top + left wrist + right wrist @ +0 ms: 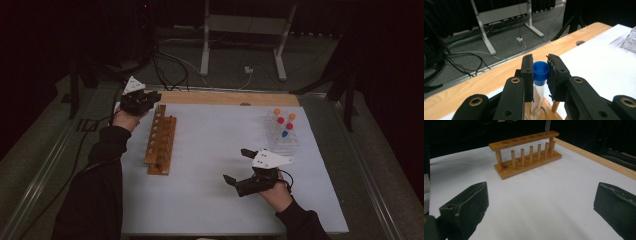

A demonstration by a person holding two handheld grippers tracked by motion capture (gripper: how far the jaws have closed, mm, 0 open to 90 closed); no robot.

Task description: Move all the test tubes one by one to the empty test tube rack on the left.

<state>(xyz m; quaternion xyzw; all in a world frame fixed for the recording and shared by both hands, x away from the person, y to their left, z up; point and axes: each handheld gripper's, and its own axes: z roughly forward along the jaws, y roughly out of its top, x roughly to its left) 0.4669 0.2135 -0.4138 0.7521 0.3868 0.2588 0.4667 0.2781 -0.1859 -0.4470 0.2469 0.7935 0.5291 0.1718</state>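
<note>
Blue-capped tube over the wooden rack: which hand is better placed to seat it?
Left. Its gripper is shut on the blue-capped tube at the wooden rack; the right gripper is open, apart.

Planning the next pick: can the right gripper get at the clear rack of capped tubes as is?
Probably yes: the right gripper is open, and bare white tabletop lies between it and the clear rack.

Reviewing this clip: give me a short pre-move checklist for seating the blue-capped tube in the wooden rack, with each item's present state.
1. Left gripper shut on the blue-capped tube: ok.
2. Tube upright between the jaws: ok.
3. Tube's lower end inside a hole at the wooden rack far end: ok.
4. Tube bottom seated on the rack's base: cannot tell.
5. Right gripper open and apart from the rack: ok.
6. Remaining capped tubes standing in the clear rack: ok.
</note>
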